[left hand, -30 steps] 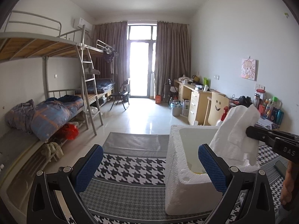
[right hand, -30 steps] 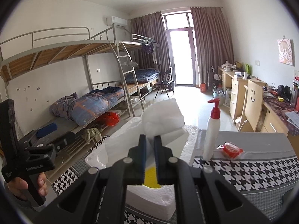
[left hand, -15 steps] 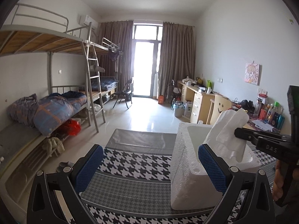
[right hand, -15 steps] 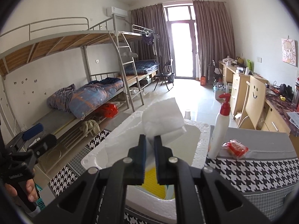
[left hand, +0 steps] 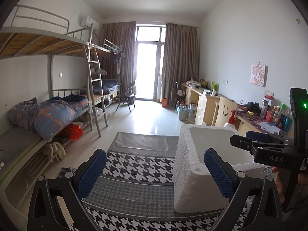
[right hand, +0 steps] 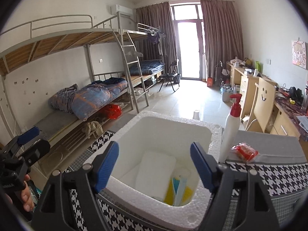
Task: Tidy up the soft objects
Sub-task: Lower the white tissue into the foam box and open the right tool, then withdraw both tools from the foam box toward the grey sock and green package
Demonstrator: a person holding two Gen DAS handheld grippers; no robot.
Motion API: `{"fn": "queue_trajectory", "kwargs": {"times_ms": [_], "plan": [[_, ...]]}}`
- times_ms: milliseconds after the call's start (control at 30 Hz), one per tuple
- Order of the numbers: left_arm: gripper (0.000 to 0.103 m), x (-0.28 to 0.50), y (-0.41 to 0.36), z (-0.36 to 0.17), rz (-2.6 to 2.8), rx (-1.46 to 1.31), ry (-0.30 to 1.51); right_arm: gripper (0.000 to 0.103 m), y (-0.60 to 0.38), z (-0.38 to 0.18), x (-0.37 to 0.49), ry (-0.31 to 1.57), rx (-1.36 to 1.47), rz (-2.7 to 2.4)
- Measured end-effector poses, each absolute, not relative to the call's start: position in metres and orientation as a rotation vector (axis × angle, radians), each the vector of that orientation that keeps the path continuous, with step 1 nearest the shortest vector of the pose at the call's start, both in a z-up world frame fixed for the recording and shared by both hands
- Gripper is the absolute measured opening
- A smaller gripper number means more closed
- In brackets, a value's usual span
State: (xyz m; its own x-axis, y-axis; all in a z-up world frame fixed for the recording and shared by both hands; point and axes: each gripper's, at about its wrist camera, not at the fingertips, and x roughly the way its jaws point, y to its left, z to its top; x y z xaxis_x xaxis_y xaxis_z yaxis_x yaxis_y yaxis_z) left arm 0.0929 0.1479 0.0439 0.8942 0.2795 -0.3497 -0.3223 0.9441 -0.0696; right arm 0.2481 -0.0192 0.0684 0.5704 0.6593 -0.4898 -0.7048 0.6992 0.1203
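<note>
Dorm room: metal bunks (left hand: 57,61) w/ ladder (left hand: 95,96) & bedding (right hand: 90,98) along one wall, desks (left hand: 202,100) opposite, folding chair (right hand: 171,75), curtains (left hand: 179,61) at balcony door.

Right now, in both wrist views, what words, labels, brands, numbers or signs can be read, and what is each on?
"DAS": white letters on the black body of the right gripper, seen from the left wrist view.
Lettering on the left gripper in the right wrist view: too blurred to read.
Bottle and box labels on the desk: too small to read.
Red packet print: unreadable.
Smiley face drawn on the wooden chair: a sign, no words.
</note>
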Motion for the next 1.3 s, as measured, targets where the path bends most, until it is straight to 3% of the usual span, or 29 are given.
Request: {"fn": "queue_trajectory", "kwargs": {"times_ms": [767,933,1300], "plan": [[0.102,0.081,0.117,0.059,0.236,-0.089,0.323,0.083,-0.059,0.096,0.221,0.453,-0.065,0.791],[0.102,0.078,0.108,0.062,0.222,-0.075,0.319,0.096,-0.070,0.099,0.212,0.415,-0.063,0.768],[0.102,0.070,0.089,0.068,0.180,-0.066,0.297,0.097,-0.093,0.102,0.204,0.380,-0.052,0.717]]}}
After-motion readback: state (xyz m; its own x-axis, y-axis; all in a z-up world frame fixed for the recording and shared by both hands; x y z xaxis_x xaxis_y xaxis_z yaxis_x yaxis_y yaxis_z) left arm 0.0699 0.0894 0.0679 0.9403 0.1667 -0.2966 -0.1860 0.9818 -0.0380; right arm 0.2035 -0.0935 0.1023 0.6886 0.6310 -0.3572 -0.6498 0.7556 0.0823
